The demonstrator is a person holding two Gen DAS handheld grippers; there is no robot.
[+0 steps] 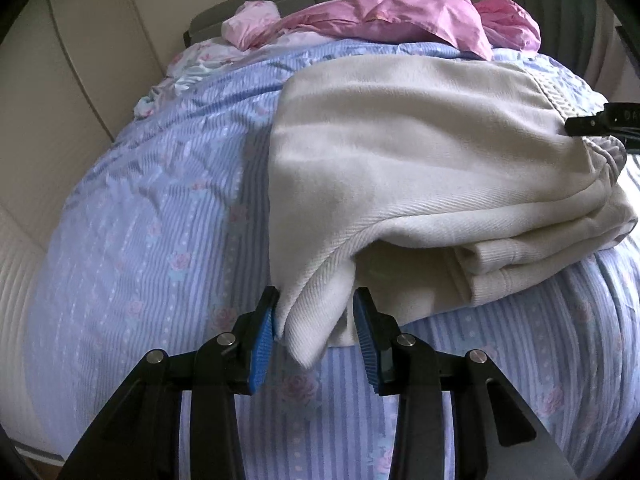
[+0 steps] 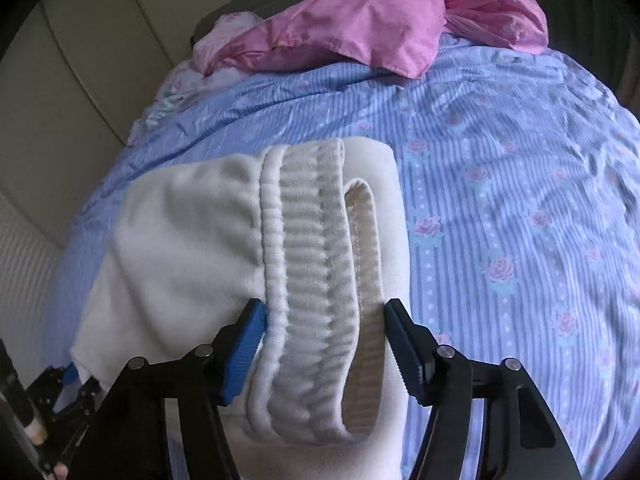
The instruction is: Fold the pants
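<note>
Left wrist view: cream sweatpants (image 1: 400, 168) lie on a blue floral bedspread (image 1: 140, 220), already doubled over, with layered edges stacked at the near right. Left gripper (image 1: 316, 332) has its jaws parted around a hanging corner of the fabric, left pad touching, not pinching. Right wrist view: right gripper (image 2: 324, 344) straddles the ribbed elastic waistband (image 2: 304, 240), jaws spread, nothing clamped. Pink quilt (image 2: 360, 28) bunched at the headboard end. Judgement: at least one fold done; a further fold and a final smoothing probably remain.
</note>
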